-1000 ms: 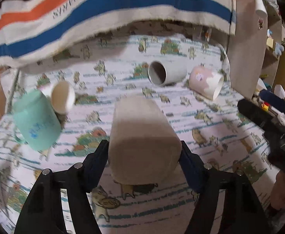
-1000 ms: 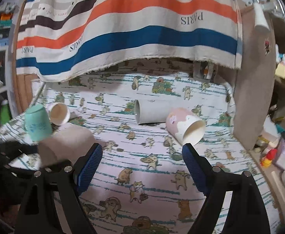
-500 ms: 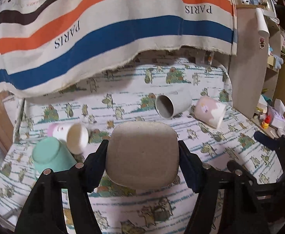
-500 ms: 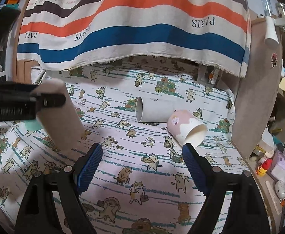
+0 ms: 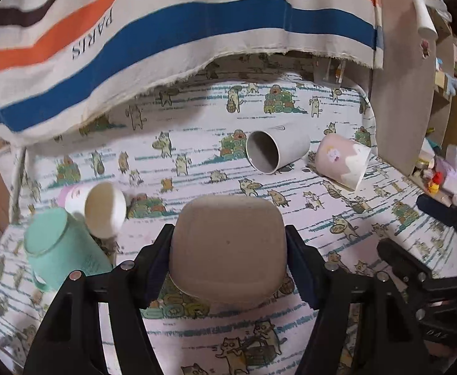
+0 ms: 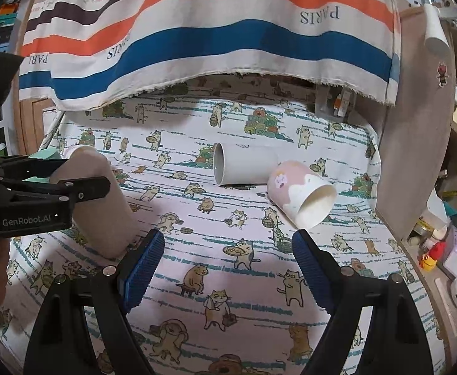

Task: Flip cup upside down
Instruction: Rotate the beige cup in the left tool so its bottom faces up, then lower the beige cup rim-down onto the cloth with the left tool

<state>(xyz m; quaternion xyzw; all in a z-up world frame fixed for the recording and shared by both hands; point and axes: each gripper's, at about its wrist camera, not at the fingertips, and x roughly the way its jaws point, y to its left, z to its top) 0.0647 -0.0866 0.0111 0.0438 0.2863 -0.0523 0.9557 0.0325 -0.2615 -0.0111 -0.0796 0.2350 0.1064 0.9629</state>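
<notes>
My left gripper (image 5: pixel 228 250) is shut on a beige cup (image 5: pixel 227 247), whose closed base faces the left wrist camera. In the right wrist view the same beige cup (image 6: pixel 103 206) stands tilted, mouth end down, touching or just above the cat-print cloth (image 6: pixel 228 281), with the left gripper (image 6: pixel 81 187) clamped on it. My right gripper (image 6: pixel 228 262) is open and empty above the cloth, right of the beige cup.
A grey cup (image 6: pixel 241 165) and a pink-and-white cup (image 6: pixel 300 193) lie on their sides at the back right. A mint cup (image 5: pixel 59 250) stands base up and a pink cup (image 5: pixel 97 203) lies at the left. A striped curtain (image 6: pixel 228 31) hangs behind. A shelf (image 6: pixel 416 125) stands at right.
My left gripper has turned the beige cup from lying sideways to base-up and lowered it toward the cloth. The right gripper has stayed open with little movement.
</notes>
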